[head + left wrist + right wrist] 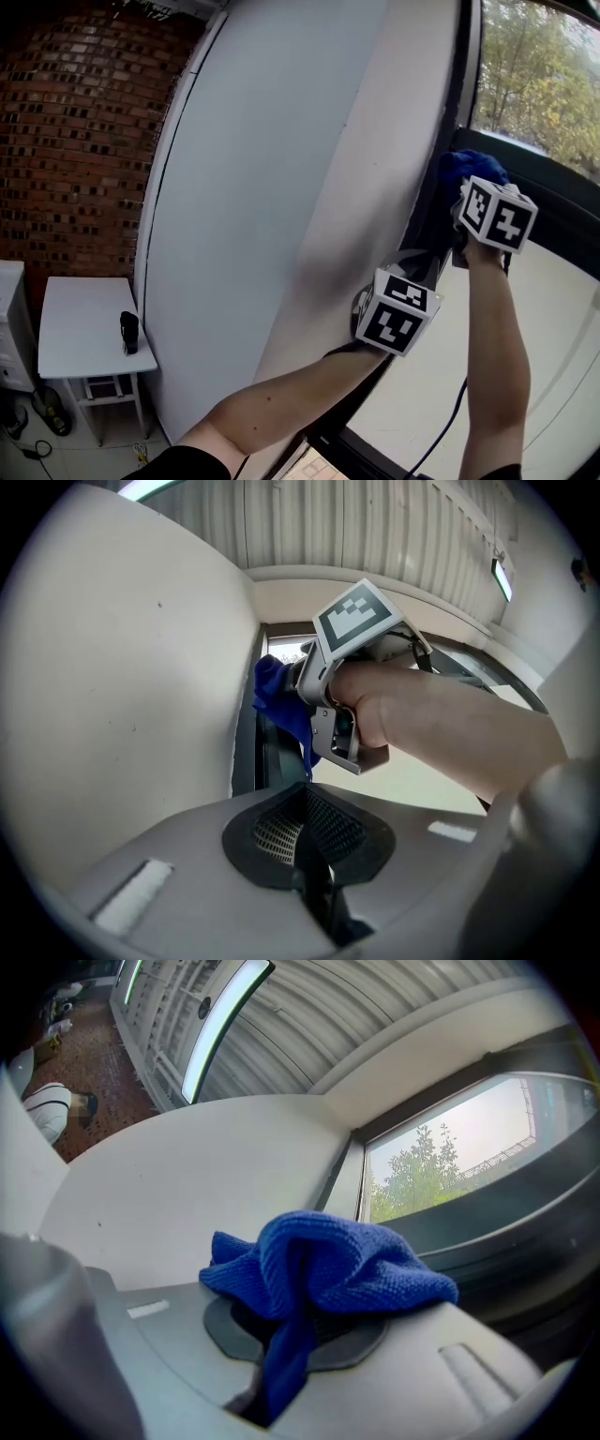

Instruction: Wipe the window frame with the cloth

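Note:
My right gripper (pixel 466 199) is shut on a bunched blue cloth (pixel 319 1269), which spills over both of its jaws. The cloth (pixel 467 167) is pressed against the dark window frame (pixel 459 94), high on its left upright. Seen from the left gripper view, the cloth (pixel 277 700) sits between the right gripper (pixel 298 688) and the frame (pixel 248 752). My left gripper (pixel 302 810) is shut with nothing in it. It is held just below the right one, close to the same upright, and in the head view only its marker cube (pixel 398 314) shows.
A white wall panel (pixel 281 187) runs along the left of the frame, with a brick wall (pixel 75 141) beyond it. Far below stands a small white table (pixel 80 323) with a dark object (pixel 129 331). A cable (pixel 450 422) hangs under my right arm. Trees (pixel 534 66) show outside the glass.

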`<state>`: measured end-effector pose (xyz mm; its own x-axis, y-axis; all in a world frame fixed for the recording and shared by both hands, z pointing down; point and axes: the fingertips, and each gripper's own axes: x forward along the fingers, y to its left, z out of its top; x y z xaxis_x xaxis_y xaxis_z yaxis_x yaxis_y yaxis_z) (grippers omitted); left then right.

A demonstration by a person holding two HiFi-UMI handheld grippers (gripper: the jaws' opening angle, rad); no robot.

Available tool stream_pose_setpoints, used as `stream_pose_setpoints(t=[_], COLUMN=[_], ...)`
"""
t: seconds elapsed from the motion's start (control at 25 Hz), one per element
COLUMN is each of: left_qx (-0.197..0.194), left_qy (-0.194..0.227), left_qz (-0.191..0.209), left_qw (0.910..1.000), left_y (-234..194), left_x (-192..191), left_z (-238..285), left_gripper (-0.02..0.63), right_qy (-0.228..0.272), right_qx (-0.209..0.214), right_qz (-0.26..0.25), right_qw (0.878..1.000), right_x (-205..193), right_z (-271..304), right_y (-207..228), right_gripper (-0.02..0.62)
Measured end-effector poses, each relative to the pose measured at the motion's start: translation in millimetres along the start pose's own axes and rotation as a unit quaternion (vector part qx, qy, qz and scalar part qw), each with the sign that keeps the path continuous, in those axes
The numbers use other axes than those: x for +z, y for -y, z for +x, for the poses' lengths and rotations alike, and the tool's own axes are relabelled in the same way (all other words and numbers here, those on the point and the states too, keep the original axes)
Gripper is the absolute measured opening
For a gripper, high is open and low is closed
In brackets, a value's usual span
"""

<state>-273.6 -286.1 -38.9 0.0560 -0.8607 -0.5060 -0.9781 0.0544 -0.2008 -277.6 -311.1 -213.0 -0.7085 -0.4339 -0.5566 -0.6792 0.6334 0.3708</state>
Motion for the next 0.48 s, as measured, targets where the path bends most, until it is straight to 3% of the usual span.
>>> stream_pose_setpoints(t=[0.24, 0.4, 0.48], left_qx=[-0.027, -0.036, -0.039], left_qy=[-0.011, -0.013, -0.011], left_qz=[0.019, -0.009, -0.003], left_qw=[0.9994, 0.9992, 0.9992], left_y=[28, 33, 36], left_x=[-7, -10, -4], left_z=[2, 9, 9], left_gripper=[-0.008, -0.008, -0.008], right_qy=[-0.004, -0.007, -0.011], right_qx=[0.000, -0.012, -0.022], right_qz=[-0.002, -0.011, -0.015], right_qw=[1.000, 1.000, 1.000], right_x=[3, 4, 8], right_z=[-20, -32, -41], right_y=[18, 34, 41], right_gripper=[0.052, 0.052, 0.052])
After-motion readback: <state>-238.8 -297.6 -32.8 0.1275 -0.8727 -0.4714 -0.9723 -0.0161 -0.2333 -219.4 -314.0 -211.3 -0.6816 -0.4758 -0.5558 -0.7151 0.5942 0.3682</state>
